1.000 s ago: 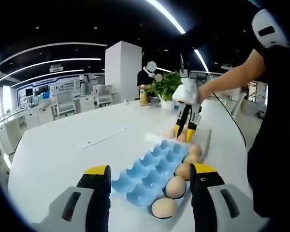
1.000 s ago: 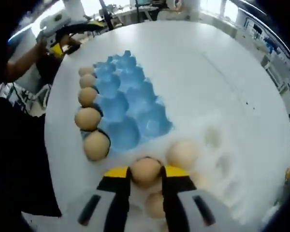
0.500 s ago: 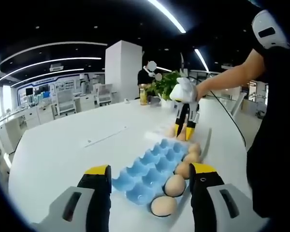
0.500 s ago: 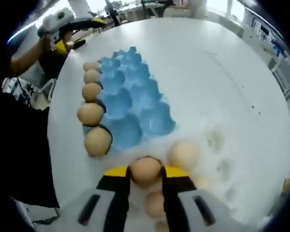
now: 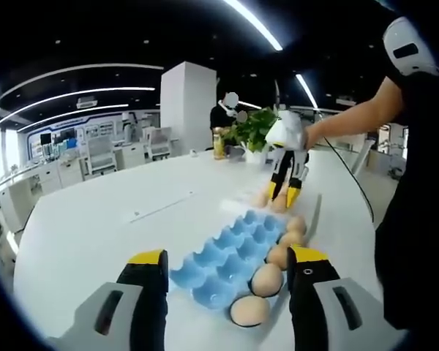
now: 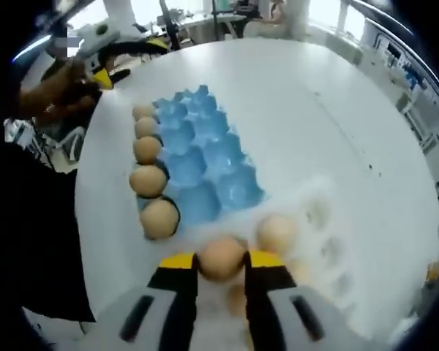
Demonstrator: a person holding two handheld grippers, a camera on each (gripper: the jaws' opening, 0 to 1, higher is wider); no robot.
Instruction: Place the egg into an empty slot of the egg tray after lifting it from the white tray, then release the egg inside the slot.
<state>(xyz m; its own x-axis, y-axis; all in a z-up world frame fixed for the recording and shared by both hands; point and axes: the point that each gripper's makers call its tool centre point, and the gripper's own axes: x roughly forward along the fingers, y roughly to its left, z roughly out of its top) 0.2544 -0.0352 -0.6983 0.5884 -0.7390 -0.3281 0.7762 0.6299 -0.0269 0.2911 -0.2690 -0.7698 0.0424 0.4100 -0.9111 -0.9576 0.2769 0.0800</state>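
Brown egg (image 6: 221, 257) aloft over white tray (image 6: 329, 252), apparently just short of blue egg tray (image 6: 205, 157).

Open-plan lab or office hall, long ceiling light strips (image 5: 252, 22), rows of white workstations (image 5: 95, 153) far left, white pillar (image 5: 186, 106).

Right tongs (image 6: 221, 272) have lifted the egg (image 6: 221, 257).

- One blue egg tray (image 6: 202, 163), with five eggs (image 6: 149, 180) in a row along one side.
- One white tray (image 6: 323, 241), with one egg (image 6: 276, 233) clear in it and at least one more, partly hidden.
- One egg (image 6: 221, 257) between the right gripper's (image 6: 221, 269) fingers (image 6: 178, 274).
- Two grippers: the left gripper (image 5: 227, 281) too.
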